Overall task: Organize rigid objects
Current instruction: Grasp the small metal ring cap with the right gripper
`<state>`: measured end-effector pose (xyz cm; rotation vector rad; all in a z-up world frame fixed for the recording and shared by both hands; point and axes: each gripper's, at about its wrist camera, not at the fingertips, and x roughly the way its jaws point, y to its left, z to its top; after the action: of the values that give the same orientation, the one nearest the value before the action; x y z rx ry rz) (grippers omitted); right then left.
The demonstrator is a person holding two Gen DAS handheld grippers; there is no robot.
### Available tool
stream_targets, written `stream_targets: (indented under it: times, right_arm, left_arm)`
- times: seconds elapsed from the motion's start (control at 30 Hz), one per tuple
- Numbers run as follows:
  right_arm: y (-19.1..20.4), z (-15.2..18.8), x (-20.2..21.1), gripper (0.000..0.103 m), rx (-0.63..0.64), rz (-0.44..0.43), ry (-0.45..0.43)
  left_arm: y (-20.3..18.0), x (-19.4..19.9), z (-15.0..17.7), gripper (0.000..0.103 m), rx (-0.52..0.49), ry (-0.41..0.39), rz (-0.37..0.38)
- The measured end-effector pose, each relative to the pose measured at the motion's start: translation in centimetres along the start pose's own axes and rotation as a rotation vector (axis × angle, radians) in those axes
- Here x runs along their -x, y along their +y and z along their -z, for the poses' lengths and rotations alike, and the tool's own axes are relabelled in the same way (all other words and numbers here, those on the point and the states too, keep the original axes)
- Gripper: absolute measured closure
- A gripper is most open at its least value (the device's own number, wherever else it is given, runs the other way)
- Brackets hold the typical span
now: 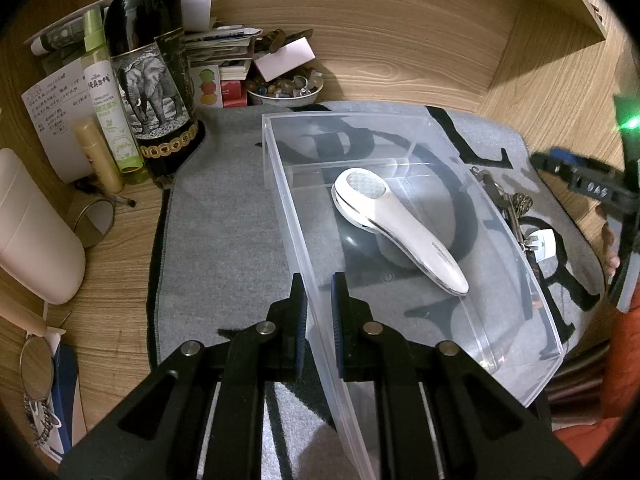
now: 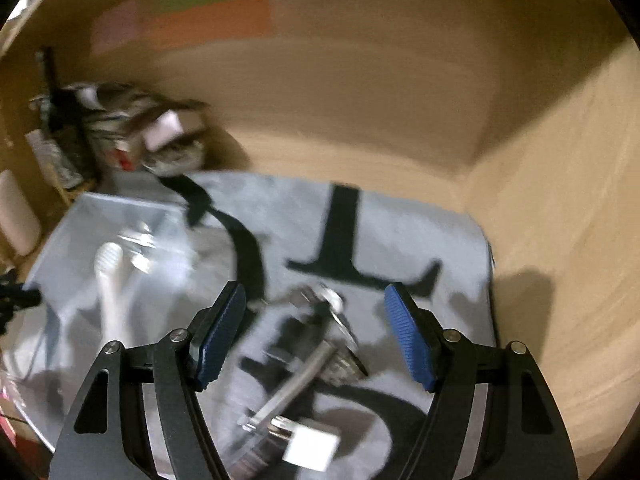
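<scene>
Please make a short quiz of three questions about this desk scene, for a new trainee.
1. True or false: the white handheld device lies inside the clear plastic box.
2. What does the left gripper pinch? A) the box's side wall B) the wine bottle C) the key bunch
3. Fill in: the right gripper hangs open above the ____ on the grey mat.

Key: 1 true; 2 A; 3 key bunch

Clear bin blocks mat centre; bare mat left of it. Bottles crowd far left; keys right.
</scene>
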<state>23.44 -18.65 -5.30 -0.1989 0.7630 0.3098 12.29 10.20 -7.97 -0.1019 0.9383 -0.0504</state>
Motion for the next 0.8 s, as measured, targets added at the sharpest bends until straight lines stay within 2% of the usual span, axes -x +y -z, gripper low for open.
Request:
stream_targets:
  times: [0.2, 0.5, 0.53, 0.57, 0.63, 0.7, 0.73, 0.8]
  right_arm:
    - [-3.0, 2.6, -2.3, 0.034, -0.081, 0.021, 0.081]
    - [-4.0, 5.5, -5.1, 0.035, -0.131, -0.001, 0.159]
    - [-4.2, 5.7, -5.1, 0.038, -0.14, -0.008, 0.155]
    - [-4.2, 5.8, -5.4, 0.05, -0.141, -0.012, 0.162]
    - [-4.2, 5.9, -5.8, 0.063, -0.142, -0.034, 0.183]
    - [-4.2, 6.0, -5.8, 0.067, -0.138, -0.025, 0.174]
    - [-4.2, 6.0, -5.8, 0.073, -0.136, -0.026, 0.168]
    - [-4.2, 6.0, -5.5, 0.073, -0.137, -0.034, 0.158]
  left_arm:
    - [0.0, 0.0, 0.0, 0.092, -0.001, 0.002, -0.005]
    - [0.0, -0.1, 0.0, 0.092, 0.006, 0.005, -0.016]
    - [0.0, -0.1, 0.0, 0.092, 0.007, 0.005, -0.017]
    - [0.0, -0.1, 0.1, 0.092, 0.008, 0.006, -0.018]
    - [-0.1, -0.1, 0.1, 0.092, 0.01, 0.006, -0.02]
    - [-0.1, -0.1, 0.1, 0.092, 0.011, 0.006, -0.022]
    - [-0.1, -0.1, 0.1, 0.092, 0.011, 0.007, -0.023]
    - [-0.1, 0.0, 0.1, 0.092, 0.01, 0.006, -0.024]
